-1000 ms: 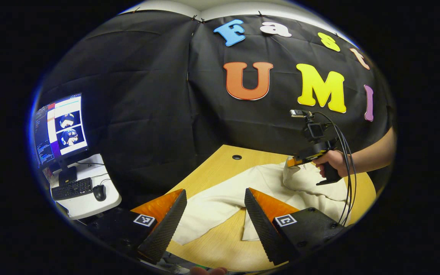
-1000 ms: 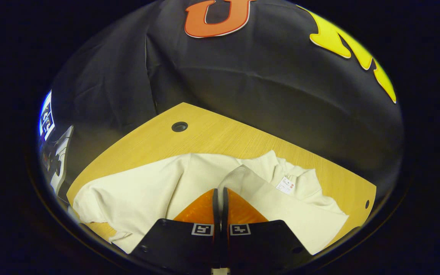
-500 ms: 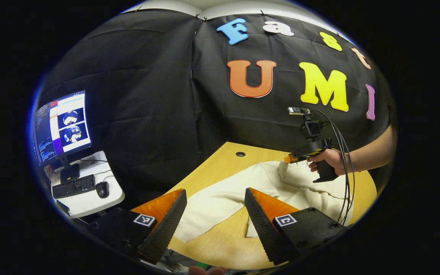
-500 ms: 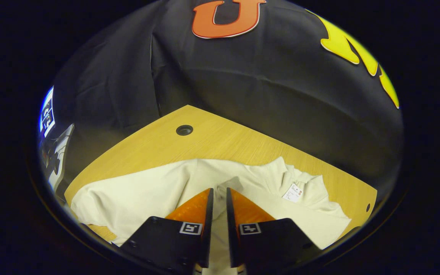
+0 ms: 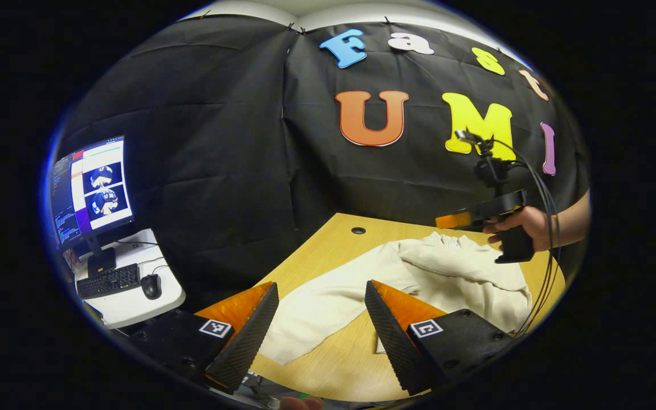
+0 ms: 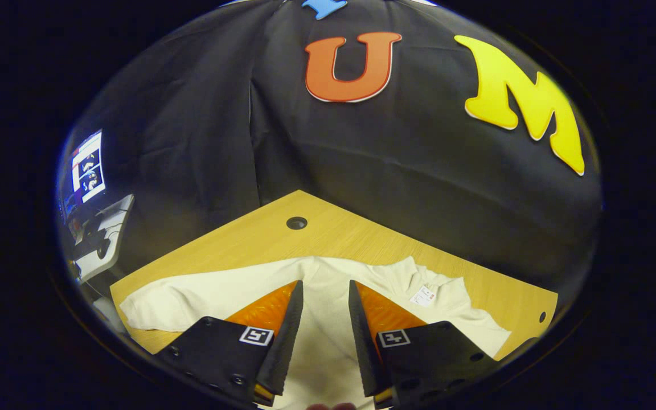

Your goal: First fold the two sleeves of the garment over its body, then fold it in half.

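Letting go marks this moment: the right gripper, clamped on a sleeve a second ago, now has its jaws parted and has lifted clear of the cream long-sleeved cotton garment, so one sleeve looks folded over the body. From left to right in the left gripper view: one monitor, one keyboard, one mouse, the left gripper released and empty above one unfolded sleeve on the pale wooden table, then the person's hand.
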### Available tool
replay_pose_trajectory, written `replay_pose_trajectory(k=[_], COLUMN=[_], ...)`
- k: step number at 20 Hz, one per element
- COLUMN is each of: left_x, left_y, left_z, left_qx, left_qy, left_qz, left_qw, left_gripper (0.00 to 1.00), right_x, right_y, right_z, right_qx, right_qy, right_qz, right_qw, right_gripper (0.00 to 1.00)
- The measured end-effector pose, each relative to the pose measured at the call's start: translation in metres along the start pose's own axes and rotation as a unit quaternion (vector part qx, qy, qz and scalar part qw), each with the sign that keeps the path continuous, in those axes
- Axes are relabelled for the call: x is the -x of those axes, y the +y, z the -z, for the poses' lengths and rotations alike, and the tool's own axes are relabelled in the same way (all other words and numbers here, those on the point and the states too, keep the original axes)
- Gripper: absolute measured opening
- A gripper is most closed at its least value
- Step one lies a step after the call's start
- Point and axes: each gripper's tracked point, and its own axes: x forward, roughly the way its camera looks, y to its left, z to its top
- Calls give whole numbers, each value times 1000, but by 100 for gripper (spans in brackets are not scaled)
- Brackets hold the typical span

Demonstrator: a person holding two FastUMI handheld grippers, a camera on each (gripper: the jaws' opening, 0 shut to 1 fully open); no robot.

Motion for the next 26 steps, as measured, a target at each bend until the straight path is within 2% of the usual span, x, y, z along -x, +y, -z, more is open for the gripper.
replay_pose_trajectory(k=[1, 3, 4, 5, 7, 14, 19, 26], left_x=[-2, -7, -9, -8, -11, -46, -65, -72], left_y=[5, 20, 29, 39, 51, 55, 74, 79], left_z=[3, 15, 23, 34, 47, 95, 120, 154], left_qx=[-5, -11, -13, -14, -12, -15, -12, -11], left_qy=[3, 12, 21, 29, 35, 67, 90, 128], left_qz=[-1, -8, -12, -16, -17, 28, 26, 48], left_qw=[1000, 1000, 1000, 999, 999, 997, 996, 991], left_gripper=[98, 98, 98, 98, 98, 98, 98, 98], right_x=[18, 53, 72, 85, 114, 178, 214, 240], right_y=[-1, 1, 2, 1, -5, -27, -50, -54], right_z=[0, -1, -3, 5, 7, 2, 3, 13], right_qx=[0, -5, -4, 1, 12, 9, 2, -8], right_qy=[-9, -26, -31, -33, -42, -67, -74, -72], right_qz=[-2, -12, -16, -12, -5, 30, 82, 90], right_qw=[1000, 1000, 999, 999, 999, 997, 994, 993], right_gripper=[56, 56, 52, 55, 100, 100, 100, 100])
